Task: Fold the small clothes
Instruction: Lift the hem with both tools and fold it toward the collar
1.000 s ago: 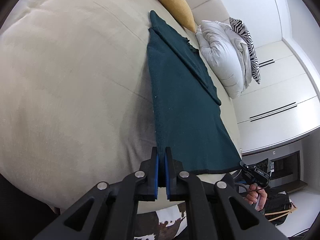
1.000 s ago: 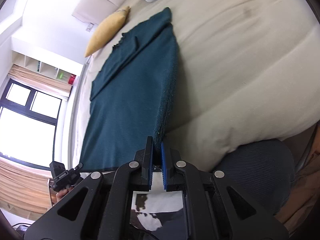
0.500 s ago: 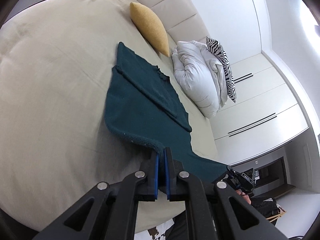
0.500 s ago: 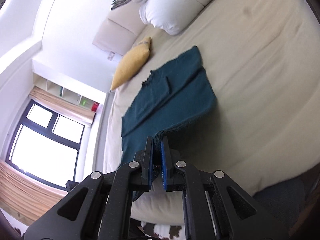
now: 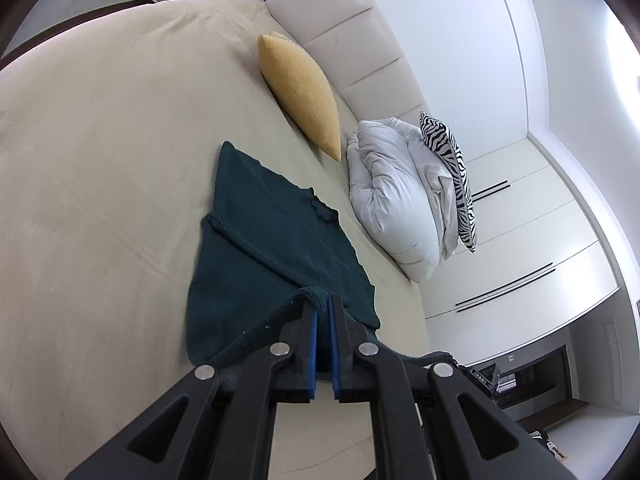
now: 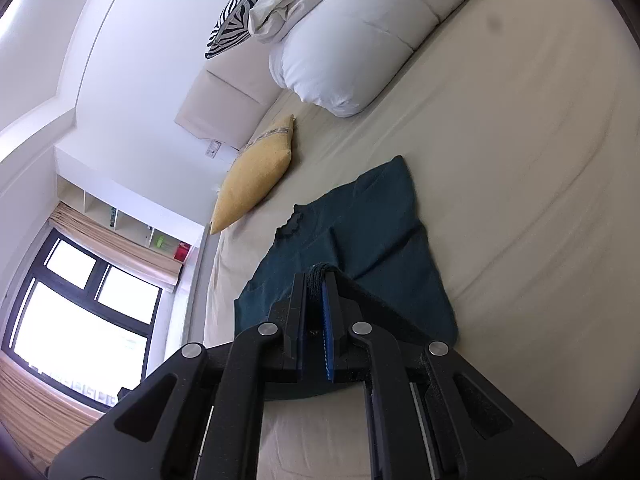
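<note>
beige bed carrying teal garment; left gripper and right gripper, jaws clenching hem corners, now bringing hem from bed edge toward collar — fold halfway done.

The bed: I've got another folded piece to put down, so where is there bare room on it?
The bed is bare sheet left of the teal garment, out to its edge. In the right wrist view, sheet is open between garment and white duvet. It is crowded by the headboard: yellow pillow, duvet, zebra pillow.
</note>
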